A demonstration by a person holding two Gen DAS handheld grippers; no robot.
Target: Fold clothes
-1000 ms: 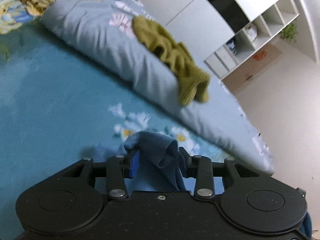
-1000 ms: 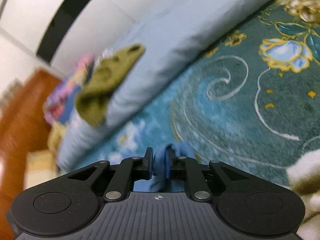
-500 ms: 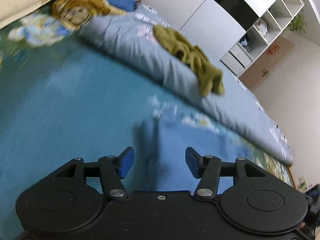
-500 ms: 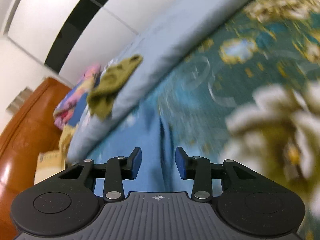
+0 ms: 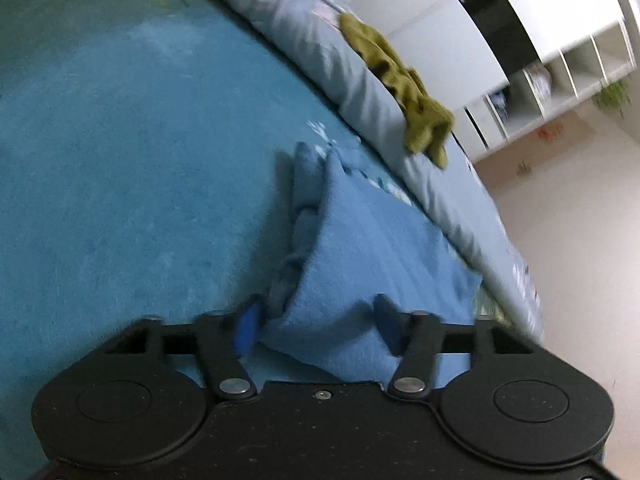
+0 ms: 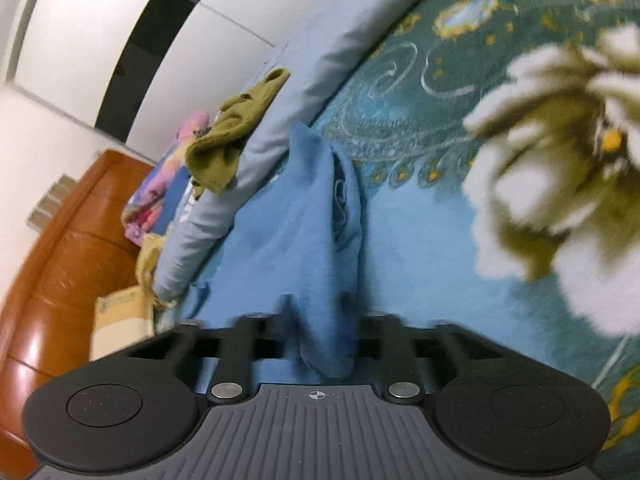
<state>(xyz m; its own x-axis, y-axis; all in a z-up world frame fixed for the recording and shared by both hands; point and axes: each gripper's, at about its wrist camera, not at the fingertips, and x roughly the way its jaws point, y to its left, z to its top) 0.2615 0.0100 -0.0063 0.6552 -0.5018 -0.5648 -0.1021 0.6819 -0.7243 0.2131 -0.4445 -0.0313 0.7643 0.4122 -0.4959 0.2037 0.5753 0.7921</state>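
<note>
A blue garment [image 5: 360,240] lies on the teal flowered bedspread [image 5: 120,160], gathered into a raised fold. In the left wrist view my left gripper [image 5: 316,320] has its jaws closing on the near end of that fold; cloth fills the gap from pad to pad. Seen from the right wrist, the blue garment [image 6: 296,216] rises in a ridge. My right gripper [image 6: 324,332] is closing on the ridge's near end, and bunched cloth hides its pads. An olive knitted garment [image 5: 404,80] [image 6: 228,136] lies farther off on a rolled grey duvet [image 5: 312,28].
The grey duvet [image 6: 320,60] runs along the far side of the bed. Beyond it stand a white shelf unit [image 5: 560,72] and pale wardrobe doors. A wooden headboard [image 6: 60,260], a cardboard box [image 6: 120,320] and colourful pillows [image 6: 160,192] are on the left of the right wrist view.
Both grippers let go of the blue cloth half a second ago, pulled back across the bed, and now have a fold of it between their fingers again. More of the garment lies spread out.
</note>
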